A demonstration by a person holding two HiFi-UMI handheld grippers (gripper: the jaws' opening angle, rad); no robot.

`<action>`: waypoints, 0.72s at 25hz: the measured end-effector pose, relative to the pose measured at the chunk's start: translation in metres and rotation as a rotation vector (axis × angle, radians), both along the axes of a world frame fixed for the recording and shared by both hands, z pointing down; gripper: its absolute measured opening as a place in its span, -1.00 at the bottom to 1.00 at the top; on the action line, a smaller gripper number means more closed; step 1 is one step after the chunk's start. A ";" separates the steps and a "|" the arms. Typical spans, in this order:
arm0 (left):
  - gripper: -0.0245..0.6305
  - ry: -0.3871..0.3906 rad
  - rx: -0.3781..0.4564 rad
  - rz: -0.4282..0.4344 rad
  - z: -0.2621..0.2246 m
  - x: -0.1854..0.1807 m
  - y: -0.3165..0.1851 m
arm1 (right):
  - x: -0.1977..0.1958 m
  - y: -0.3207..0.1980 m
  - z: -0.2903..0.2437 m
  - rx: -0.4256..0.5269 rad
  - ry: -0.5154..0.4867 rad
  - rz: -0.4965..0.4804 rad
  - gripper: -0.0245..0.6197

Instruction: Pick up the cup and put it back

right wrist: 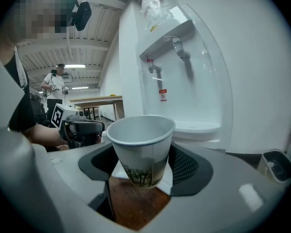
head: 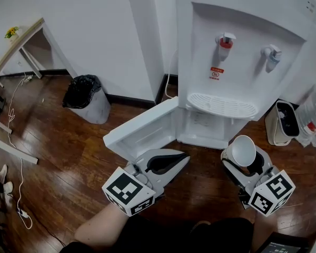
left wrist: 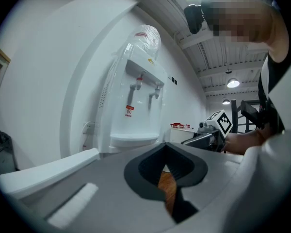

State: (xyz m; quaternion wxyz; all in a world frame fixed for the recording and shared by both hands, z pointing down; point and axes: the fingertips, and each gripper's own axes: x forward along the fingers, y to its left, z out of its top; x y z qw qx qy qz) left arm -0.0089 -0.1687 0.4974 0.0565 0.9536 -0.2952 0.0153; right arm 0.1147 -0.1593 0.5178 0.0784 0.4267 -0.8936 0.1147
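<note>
**Over the wooden floor, short of the dispenser: cup up in the right gripper**

At the left, the left gripper (head: 178, 162) hangs above the floor (head: 68, 157) with its jaws drawn together. Its own view shows only a sliver of floorboard between the pads, so it carries nothing. Just ahead of it, the open cabinet door (head: 142, 130) swings out from the foot of the water dispenser (head: 242, 46).

Moving right, the drip tray (head: 221, 105) juts from the dispenser's front, empty, under the two taps.

Further right again, the right gripper (head: 244, 160) is clamped on the paper cup (head: 243, 151), pinching its lower wall from both sides. The cup is clear of any surface, upright, its mouth open to the head camera and nothing visible inside.

Here is the key line: from the cup, the tray's right end lies straight ahead, and the compartment behind the door lies ahead and to the left. The right gripper is the nearer tool to either. Which spot counts as "back" I cannot tell; I judge the cup must stay upright going in.
</note>
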 end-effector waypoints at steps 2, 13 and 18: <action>-0.92 -0.002 -0.002 0.005 0.002 0.000 0.001 | -0.003 0.000 0.003 -0.004 -0.002 -0.010 0.07; -0.92 -0.005 -0.018 0.030 0.007 0.003 0.001 | -0.004 0.000 0.007 0.001 0.001 -0.025 0.07; -0.92 0.002 -0.022 0.028 0.008 0.004 -0.003 | -0.004 0.000 0.007 0.007 0.003 -0.029 0.07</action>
